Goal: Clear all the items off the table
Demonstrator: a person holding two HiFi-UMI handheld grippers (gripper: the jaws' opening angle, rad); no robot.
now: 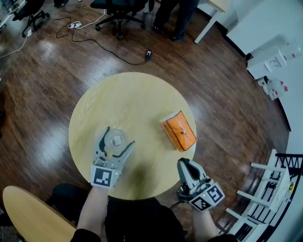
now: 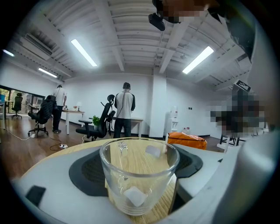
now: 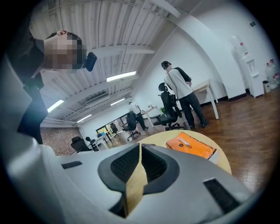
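A clear glass cup (image 1: 116,139) stands on the near left of the round wooden table (image 1: 132,94). My left gripper (image 1: 117,137) has one jaw on each side of it, and in the left gripper view the dark pads (image 2: 89,173) sit against the sides of the glass cup (image 2: 139,175). An orange packet (image 1: 179,131) lies flat right of centre; the orange packet (image 2: 186,140) shows behind the cup, and this same packet (image 3: 191,145) is ahead of the right jaws. My right gripper (image 1: 182,163) is shut and empty over the table's near right edge, short of the packet.
Dark wooden floor surrounds the table. A white rack (image 1: 265,198) stands at the lower right and a curved wooden seat (image 1: 28,212) at the lower left. Office chairs (image 1: 118,12), a floor cable (image 1: 94,42) and standing people (image 2: 124,109) are beyond the far edge.
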